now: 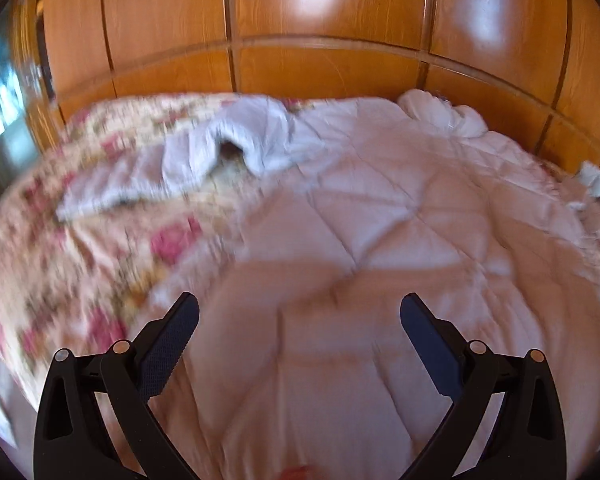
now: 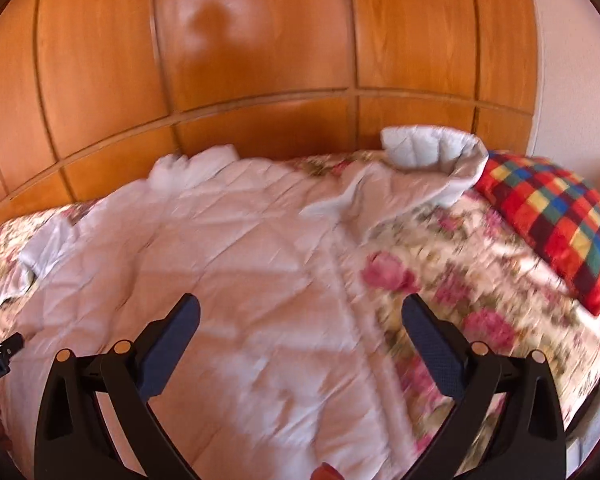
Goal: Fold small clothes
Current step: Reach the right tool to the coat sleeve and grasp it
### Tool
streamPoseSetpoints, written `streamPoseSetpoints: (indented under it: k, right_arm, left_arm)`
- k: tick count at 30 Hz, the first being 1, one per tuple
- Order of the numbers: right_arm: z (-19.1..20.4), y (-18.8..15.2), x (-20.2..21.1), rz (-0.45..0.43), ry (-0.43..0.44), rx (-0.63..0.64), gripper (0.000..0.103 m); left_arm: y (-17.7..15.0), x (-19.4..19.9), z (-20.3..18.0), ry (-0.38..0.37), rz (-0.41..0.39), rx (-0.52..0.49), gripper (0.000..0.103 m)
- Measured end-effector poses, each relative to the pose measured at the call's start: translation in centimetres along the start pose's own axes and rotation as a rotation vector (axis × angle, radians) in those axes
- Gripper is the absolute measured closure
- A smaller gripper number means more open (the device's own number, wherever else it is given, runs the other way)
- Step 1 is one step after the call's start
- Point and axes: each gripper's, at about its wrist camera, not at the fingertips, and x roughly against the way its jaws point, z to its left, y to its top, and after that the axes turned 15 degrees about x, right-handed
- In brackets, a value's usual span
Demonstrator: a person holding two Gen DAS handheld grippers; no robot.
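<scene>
- Left wrist view: the left tongs (image 1: 299, 312) hang released, fingers spread wide and empty, over a white quilted padded garment (image 1: 380, 216) spread on the floral bedspread (image 1: 60, 264); one sleeve (image 1: 204, 152) lies bunched towards the orange wooden panelled wall (image 1: 320, 20).
- Right wrist view: the right tongs (image 2: 300, 314) are likewise released and empty above the same garment (image 2: 204, 240); its right sleeve (image 2: 432, 168) curls beside a multicoloured checked pillow (image 2: 556, 220).

The quilted garment (image 2: 220, 248) is white, with stitched diamond lines, and the bedspread (image 2: 480, 280) under it is cream with pink and red flowers. The pillow (image 2: 556, 216) has a check of red, yellow, blue, green and dark squares. The wall panels (image 2: 260, 60) are orange-brown wood, and both tools (image 1: 299, 312) (image 2: 300, 314) are black.
</scene>
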Motion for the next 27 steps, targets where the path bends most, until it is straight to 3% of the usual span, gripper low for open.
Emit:
streamPoseSetpoints:
  k: [2,5,8,15,21,27]
  right_arm:
    - [-1.4,1.0,-0.5,-0.015,-0.029,0.016,0.005]
    - [-4.3,2.7,-2.2,-0.014,-0.069,0.026,0.013]
    - [-6.8,4.7,-4.1,-0.007,-0.133,0.055,0.019]
    - [-12.7,10.7,-10.1,0.046,-0.311,0.178,0.02]
    - [-16.5,13.2,-15.6,0.195,-0.313,0.208,0.02]
    - [-19.0,12.3,-19.4,0.318,-0.272,0.18,0.023]
  left_arm:
    - [1.2,-1.2,-0.6,0.027,-0.027,-0.018,0.003]
    - [2.7,-2.7,-1.0,-0.007,-0.015,-0.008,0.003]
    - [3.4,-4.3,-1.5,0.01,-0.019,-0.022,0.003]
    - [1.5,-6.7,-1.3,0.006,0.017,-0.037,0.003]
    - [0.7,-7.0,-1.4,0.006,0.012,-0.043,0.003]
    - [0.7,-7.7,-1.1,-0.012,0.042,-0.027,0.003]
